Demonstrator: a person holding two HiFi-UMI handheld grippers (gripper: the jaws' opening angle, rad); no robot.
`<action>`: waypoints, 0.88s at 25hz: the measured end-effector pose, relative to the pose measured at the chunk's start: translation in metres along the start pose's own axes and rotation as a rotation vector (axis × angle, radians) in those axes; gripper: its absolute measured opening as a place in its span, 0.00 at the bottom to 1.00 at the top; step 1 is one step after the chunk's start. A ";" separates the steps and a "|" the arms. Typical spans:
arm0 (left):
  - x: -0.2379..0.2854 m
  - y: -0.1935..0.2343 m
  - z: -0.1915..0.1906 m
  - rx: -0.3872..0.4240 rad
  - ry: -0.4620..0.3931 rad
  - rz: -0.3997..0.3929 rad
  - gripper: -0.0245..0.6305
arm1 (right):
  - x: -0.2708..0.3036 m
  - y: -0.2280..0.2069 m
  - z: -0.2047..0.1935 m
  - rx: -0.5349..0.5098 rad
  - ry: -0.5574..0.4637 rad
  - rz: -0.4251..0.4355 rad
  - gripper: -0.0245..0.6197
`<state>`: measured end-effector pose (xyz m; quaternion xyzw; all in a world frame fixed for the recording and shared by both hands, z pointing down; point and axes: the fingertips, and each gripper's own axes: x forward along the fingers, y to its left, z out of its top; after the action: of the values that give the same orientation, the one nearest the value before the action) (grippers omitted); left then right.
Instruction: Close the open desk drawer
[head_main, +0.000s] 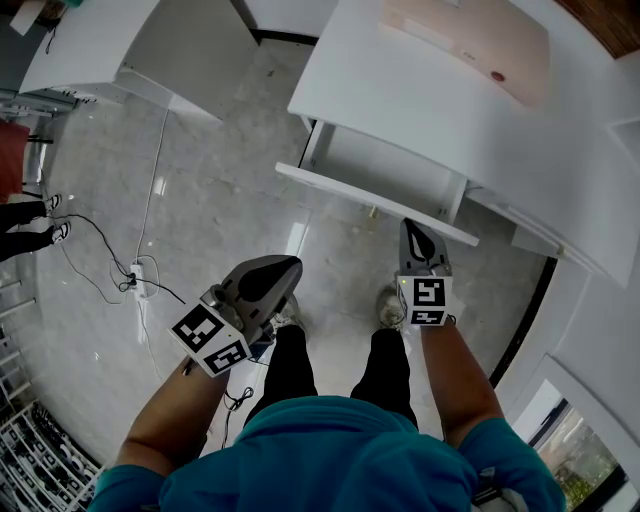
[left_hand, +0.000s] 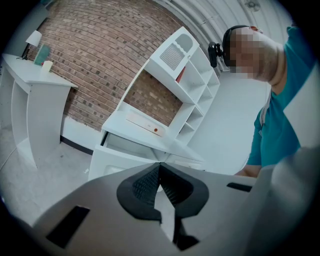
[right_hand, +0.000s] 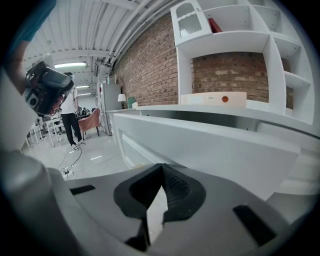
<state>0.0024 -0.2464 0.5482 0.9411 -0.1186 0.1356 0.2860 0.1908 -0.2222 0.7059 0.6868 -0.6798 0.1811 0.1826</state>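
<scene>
The white desk (head_main: 400, 80) stands at the upper right with its drawer pulled out. The drawer's long white front panel (head_main: 370, 203) runs slantwise below the desk edge. My right gripper (head_main: 408, 224) is shut on nothing, its tip just short of that panel near its right end. In the right gripper view the panel (right_hand: 210, 145) fills the scene close ahead of the right gripper (right_hand: 161, 166). My left gripper (head_main: 290, 268) is also shut and empty, held over the floor away from the drawer. The left gripper view shows the open drawer (left_hand: 107, 162) beyond the left gripper (left_hand: 160, 164).
A flat beige box (head_main: 470, 45) lies on the desk top. A second white table (head_main: 130, 40) stands at upper left. A power strip with cables (head_main: 140, 278) lies on the floor, and a bystander's feet (head_main: 55, 230) are at far left. A shelf unit (left_hand: 185, 60) rises over the desk.
</scene>
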 end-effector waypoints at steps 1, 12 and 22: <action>0.001 0.002 0.001 0.000 -0.001 0.002 0.05 | 0.002 -0.002 0.001 0.001 -0.001 -0.001 0.07; 0.013 0.017 0.013 -0.004 -0.003 0.016 0.05 | 0.025 -0.025 0.015 0.004 -0.011 -0.016 0.07; 0.019 0.022 0.019 -0.015 -0.003 0.020 0.05 | 0.043 -0.044 0.026 0.016 -0.025 -0.033 0.07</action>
<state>0.0174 -0.2777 0.5509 0.9380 -0.1295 0.1359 0.2914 0.2350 -0.2722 0.7050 0.7016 -0.6691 0.1749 0.1717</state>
